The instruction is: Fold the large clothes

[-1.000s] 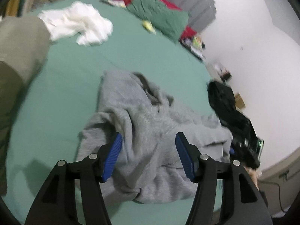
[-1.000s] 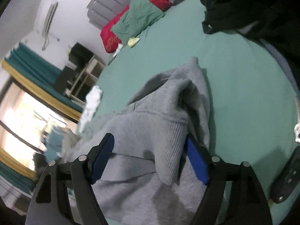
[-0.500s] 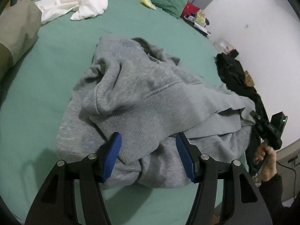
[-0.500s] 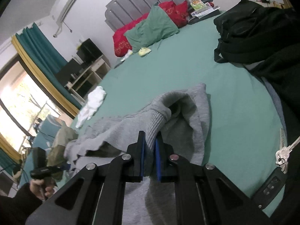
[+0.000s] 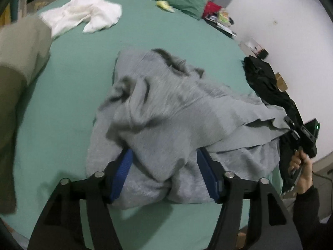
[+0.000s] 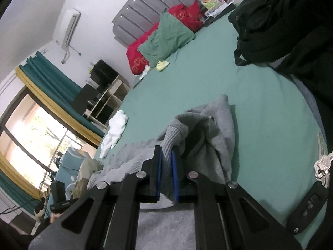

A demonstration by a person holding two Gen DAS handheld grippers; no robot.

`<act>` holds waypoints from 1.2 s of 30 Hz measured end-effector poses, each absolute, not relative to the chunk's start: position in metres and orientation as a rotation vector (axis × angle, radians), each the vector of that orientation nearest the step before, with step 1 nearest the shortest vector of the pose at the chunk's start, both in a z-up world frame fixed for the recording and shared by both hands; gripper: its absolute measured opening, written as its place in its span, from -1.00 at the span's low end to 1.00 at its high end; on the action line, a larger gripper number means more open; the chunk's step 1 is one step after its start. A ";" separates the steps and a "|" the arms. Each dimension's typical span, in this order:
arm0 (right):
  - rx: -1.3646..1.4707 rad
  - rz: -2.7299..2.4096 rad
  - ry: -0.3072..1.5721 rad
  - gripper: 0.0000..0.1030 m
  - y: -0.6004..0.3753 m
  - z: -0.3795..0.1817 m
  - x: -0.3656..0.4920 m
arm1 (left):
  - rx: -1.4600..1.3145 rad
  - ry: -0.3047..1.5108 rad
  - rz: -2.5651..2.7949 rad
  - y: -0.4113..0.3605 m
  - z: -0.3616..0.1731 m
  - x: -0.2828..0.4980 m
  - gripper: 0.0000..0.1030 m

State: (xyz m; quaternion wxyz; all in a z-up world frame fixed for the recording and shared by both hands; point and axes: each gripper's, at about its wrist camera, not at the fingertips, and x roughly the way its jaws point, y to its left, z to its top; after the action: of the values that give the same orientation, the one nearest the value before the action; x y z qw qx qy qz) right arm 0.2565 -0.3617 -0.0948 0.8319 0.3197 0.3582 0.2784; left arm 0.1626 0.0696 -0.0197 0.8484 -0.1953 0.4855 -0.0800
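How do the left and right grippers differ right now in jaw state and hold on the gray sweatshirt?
The left gripper stands wide open, its blue pads straddling a bunched fold of the gray sweatshirt; the right gripper is shut on a ribbed edge of it. The left grips nothing; the right pinches fabric lifted off the green bedsheet. Both have black fingers, blue pads, and meet the same garment.

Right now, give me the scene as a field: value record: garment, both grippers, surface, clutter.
garment: gray hoodie, crumpled, unfolded
surface: green bedsheet
left gripper: open, fingers straddling a bunched hoodie edge, not clamped
right gripper: shut on a ribbed hoodie cuff
clutter left view: white garment, olive garment, black clothes at bed edge
clutter right view: keys and car fob on the sheet
pillows: green pillow, red pillow by headboard
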 end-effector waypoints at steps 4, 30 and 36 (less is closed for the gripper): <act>0.699 0.568 0.853 -0.42 -0.363 -0.110 0.258 | -0.448 1.088 -0.158 0.065 -0.046 0.168 0.30; 0.685 0.643 0.642 -0.82 -0.361 -0.058 0.333 | -0.351 0.729 -0.164 0.061 0.085 0.245 -0.77; 0.806 0.575 0.731 -0.80 -0.373 -0.109 0.384 | -0.382 0.757 -0.121 0.063 0.056 0.318 -0.76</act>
State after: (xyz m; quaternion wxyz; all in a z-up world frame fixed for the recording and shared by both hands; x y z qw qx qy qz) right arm 0.3840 -0.3729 -0.1090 0.8167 0.3779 0.3427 0.2697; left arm 0.3178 0.0627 0.0559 0.9097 -0.1850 0.3670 -0.0589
